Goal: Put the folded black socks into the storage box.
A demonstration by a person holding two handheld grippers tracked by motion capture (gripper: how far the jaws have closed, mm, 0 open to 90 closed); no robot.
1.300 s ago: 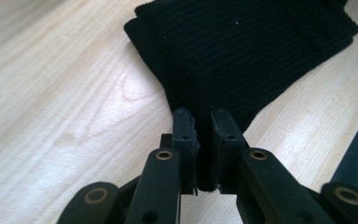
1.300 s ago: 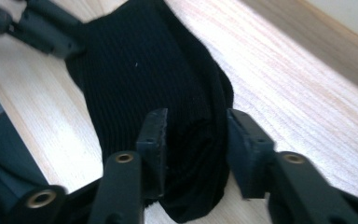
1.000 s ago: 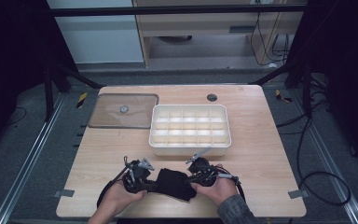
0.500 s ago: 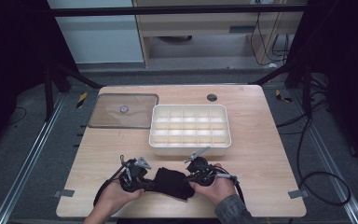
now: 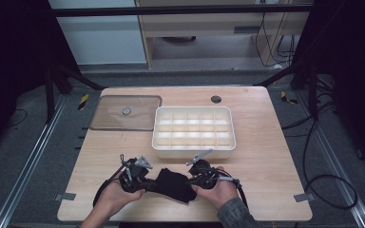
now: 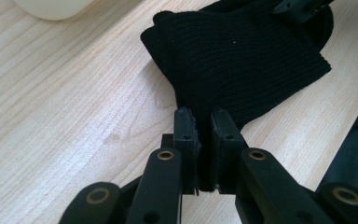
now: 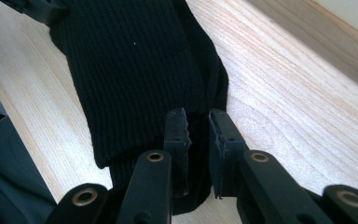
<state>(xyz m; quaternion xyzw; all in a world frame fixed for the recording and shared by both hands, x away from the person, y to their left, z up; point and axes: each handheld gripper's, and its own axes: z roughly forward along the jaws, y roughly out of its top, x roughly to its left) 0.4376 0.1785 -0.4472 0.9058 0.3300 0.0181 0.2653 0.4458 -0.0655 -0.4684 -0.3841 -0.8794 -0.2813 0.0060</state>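
Black ribbed knit cloth (image 5: 173, 184): folded, lying on the pale wooden table (image 5: 266, 142) near its front edge, between both grippers.
Left gripper (image 6: 204, 135): clamped on one end.
Right gripper (image 7: 199, 135): apparently pinching the other end.

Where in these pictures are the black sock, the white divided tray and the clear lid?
black sock (image 5: 173, 184): high view, middle of the folded knit.
white divided tray (image 5: 193, 151): high view, near wall of its rim.
clear lid (image 5: 109, 116): high view, flat panel left of its knob.
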